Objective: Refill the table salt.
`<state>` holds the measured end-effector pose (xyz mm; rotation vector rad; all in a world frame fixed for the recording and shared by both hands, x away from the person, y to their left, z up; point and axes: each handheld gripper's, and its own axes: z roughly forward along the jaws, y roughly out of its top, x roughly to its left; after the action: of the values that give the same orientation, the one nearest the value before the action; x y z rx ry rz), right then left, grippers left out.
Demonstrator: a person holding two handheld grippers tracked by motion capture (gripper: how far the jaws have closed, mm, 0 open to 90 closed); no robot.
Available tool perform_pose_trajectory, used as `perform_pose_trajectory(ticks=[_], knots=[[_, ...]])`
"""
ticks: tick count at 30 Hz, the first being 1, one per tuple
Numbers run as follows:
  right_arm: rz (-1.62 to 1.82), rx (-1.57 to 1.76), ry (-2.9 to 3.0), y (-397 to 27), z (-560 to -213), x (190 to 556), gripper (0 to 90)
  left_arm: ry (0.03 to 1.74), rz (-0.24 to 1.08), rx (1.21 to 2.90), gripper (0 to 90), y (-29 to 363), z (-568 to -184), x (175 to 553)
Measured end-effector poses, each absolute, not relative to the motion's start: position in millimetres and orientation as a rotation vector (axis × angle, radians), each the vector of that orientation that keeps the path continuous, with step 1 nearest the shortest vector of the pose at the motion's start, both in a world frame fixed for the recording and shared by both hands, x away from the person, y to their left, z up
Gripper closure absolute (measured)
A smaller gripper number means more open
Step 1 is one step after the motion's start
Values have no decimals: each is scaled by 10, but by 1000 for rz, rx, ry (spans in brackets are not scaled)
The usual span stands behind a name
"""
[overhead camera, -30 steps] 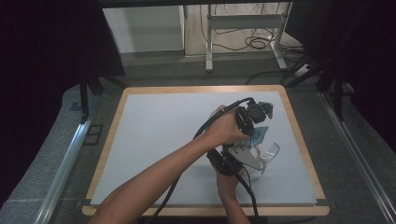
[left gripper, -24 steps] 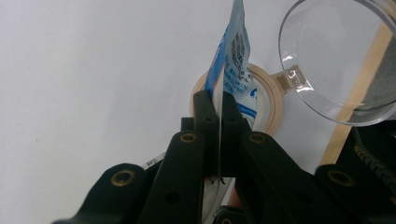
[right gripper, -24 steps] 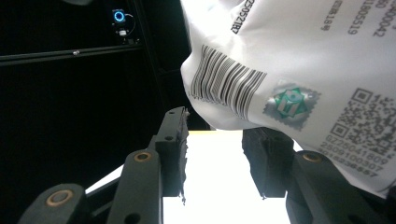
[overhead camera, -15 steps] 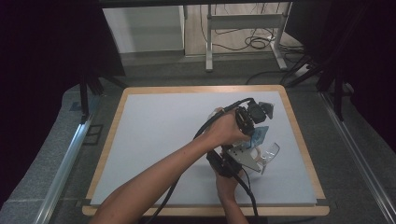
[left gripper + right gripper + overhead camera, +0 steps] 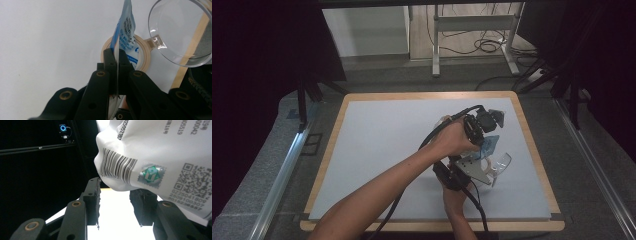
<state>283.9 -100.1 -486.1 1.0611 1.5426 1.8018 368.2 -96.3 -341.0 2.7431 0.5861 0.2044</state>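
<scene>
Sachet (image 5: 125,37) edge between black jaws

The pouch (image 5: 125,32) was white and blue with black print, plus a barcode and green seal. Clear bowl (image 5: 181,30), tan ring (image 5: 144,53), pale grey table (image 5: 377,135) with a wood edge

one pouch (image 5: 125,32), one clear cup (image 5: 180,30)

Pouch (image 5: 125,35) above ring (image 5: 146,53) (beside lid (image 5: 180,30)).
</scene>
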Motion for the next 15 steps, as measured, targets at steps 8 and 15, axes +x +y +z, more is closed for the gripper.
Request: perform_pose_trajectory(ticks=[8,15], knots=[[1801,1058,1542,-1007,-4857,2849,607,587,199,2753,900,-975,-3452,3702],[1803,1056,1538,-1013,-4847,2854,607,587,201,2755,900,-988,-3445,3710]])
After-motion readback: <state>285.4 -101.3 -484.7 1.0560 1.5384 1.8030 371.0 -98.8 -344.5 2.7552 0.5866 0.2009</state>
